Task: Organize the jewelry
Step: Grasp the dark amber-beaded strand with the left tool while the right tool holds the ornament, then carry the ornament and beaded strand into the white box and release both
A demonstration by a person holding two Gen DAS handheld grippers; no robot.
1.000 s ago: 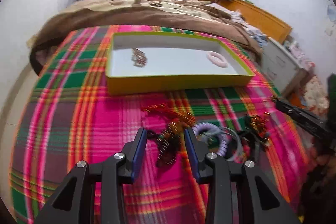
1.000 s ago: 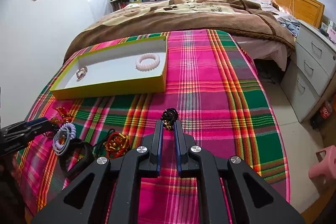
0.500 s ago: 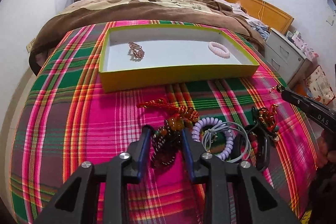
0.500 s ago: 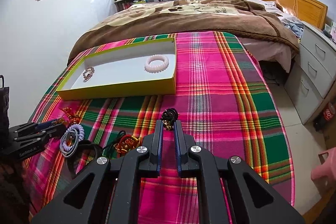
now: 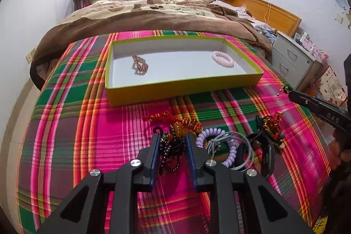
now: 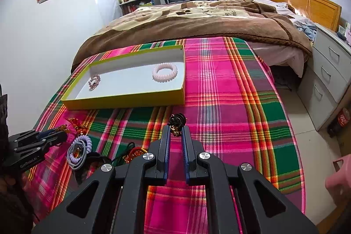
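**Q:** Plaid cloth [image 5: 65, 124] in pink, green and orange covers the work surface. What lies on it?

**A:** A shallow yellow-walled box [image 5: 184, 88] with a white floor sits toward the far side. Inside it, a dark beaded bracelet [image 5: 140, 64] lies near the left end and a pale pink coil bracelet [image 5: 222, 58] near the right end, well apart. A loose heap of jewelry lies on the cloth nearer the cameras.

**Q:** What does the left gripper [image 5: 172, 142] do?

**A:** Its jaws are closing around a dark bead strand with amber beads [image 5: 173, 146], which sits between the blue pads; whether the pads already press on it cannot be told. A red knotted cord [image 5: 162, 116] lies just beyond the fingertips.

**Q:** What lies beside that strand?

**A:** To its right, a lilac spiral hair tie [image 5: 219, 142] with a grey elastic loop [image 5: 239, 146] laid across it; farther right, a black band [image 5: 266, 157] and a red-and-gold ornament [image 5: 272, 124].

**Q:** And the right gripper [image 6: 176, 131]?

**A:** Its jaws stand nearly together, pinching a small black and gold piece [image 6: 177, 121] at the fingertips, above the cloth in front of the box's near right corner.

**Q:** Is each gripper visible to the other camera?

**A:** Yes, each at the frame edge, with part of a hand behind it.
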